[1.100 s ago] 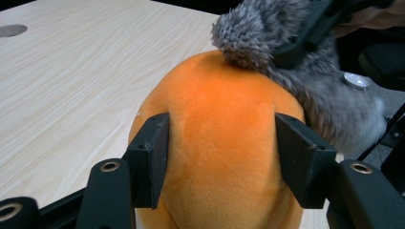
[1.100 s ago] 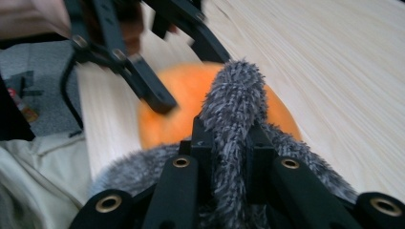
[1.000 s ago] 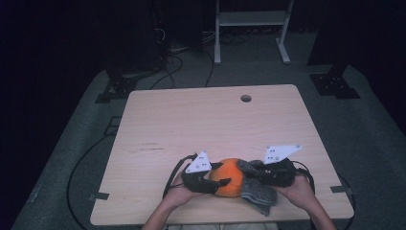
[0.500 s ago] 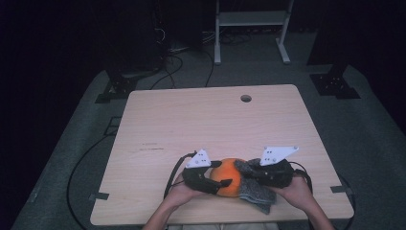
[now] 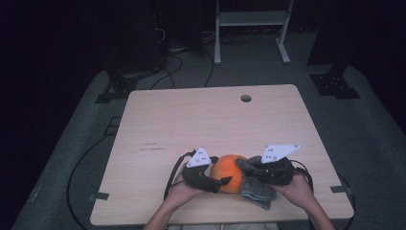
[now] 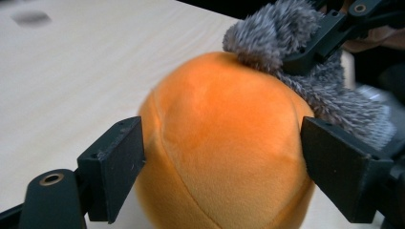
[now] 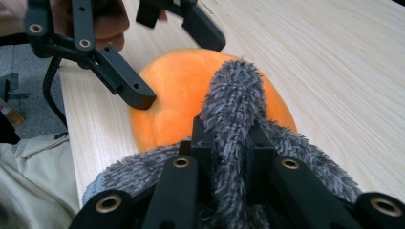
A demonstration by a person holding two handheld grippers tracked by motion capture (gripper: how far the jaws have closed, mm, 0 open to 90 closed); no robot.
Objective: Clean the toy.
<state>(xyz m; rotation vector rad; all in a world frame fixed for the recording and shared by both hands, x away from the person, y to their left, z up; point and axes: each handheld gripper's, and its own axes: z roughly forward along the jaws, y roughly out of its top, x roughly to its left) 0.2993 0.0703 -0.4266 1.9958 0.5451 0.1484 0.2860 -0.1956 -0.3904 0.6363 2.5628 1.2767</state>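
An orange plush ball (image 5: 229,171) rests on the wooden table (image 5: 201,120) near its front edge. My left gripper (image 5: 221,179) reaches in from the left. Its jaws flank the ball (image 6: 224,119) and have just been opening; the far jaw stands off the plush, so the left gripper (image 6: 222,157) is open around it. A grey fuzzy cloth (image 5: 256,191) drapes over the ball's right side. My right gripper (image 7: 231,138) is shut on a fold of that cloth (image 7: 234,90), which lies across the ball (image 7: 181,81). The left gripper (image 7: 176,67) shows beyond it.
A small round hole (image 5: 245,98) sits near the table's far edge. Black cables (image 5: 174,167) trail from both grippers toward the front edge. A white metal stand (image 5: 249,28) and dark equipment stand on the floor behind the table.
The left gripper's jaws have spread wider around the orange ball. Both hands and the ball have stayed almost in place, and the right gripper keeps its pinch on the grey cloth.
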